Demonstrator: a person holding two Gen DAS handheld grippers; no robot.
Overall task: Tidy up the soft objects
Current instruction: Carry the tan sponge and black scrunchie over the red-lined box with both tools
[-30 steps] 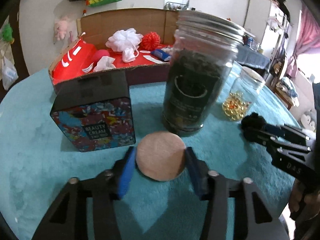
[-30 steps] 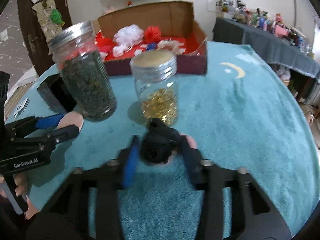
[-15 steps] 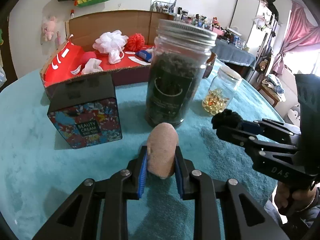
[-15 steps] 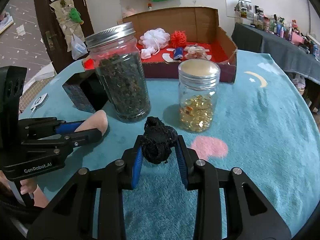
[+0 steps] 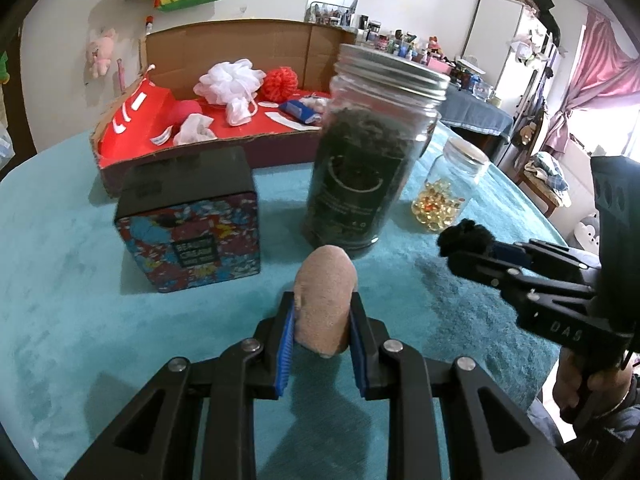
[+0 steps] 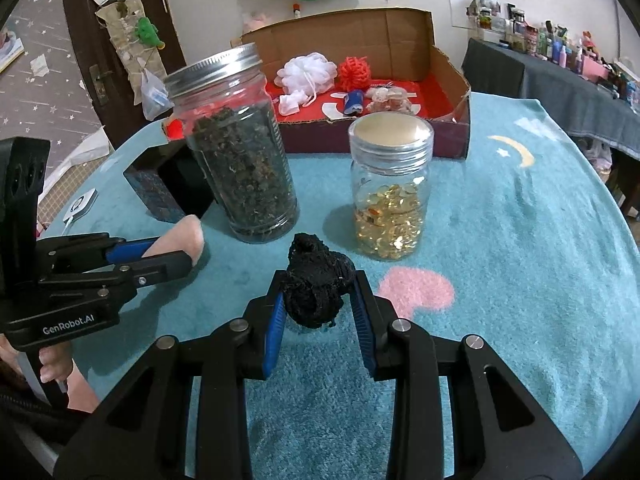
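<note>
Beige puff (image 5: 325,305) squeezed in left tool (image 5: 322,312); right tool (image 6: 319,295) pinches black scrunchie (image 6: 316,285).

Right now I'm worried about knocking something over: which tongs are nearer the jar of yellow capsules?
Right. The right tongs, gripping a black pouf, sit just before the capsule jar; the left tongs are beyond the tea jar.

Your left gripper (image 5: 322,312) pinches a tan, rounded sponge puff (image 5: 325,304) on edge above the teal cloth, squeezed narrow. Your right gripper (image 6: 319,298) clamps a black mesh scrubber (image 6: 316,288), bunched and lumpy. In the cardboard box lie a white pouf (image 6: 307,71) and a red one (image 6: 353,72).
</note>
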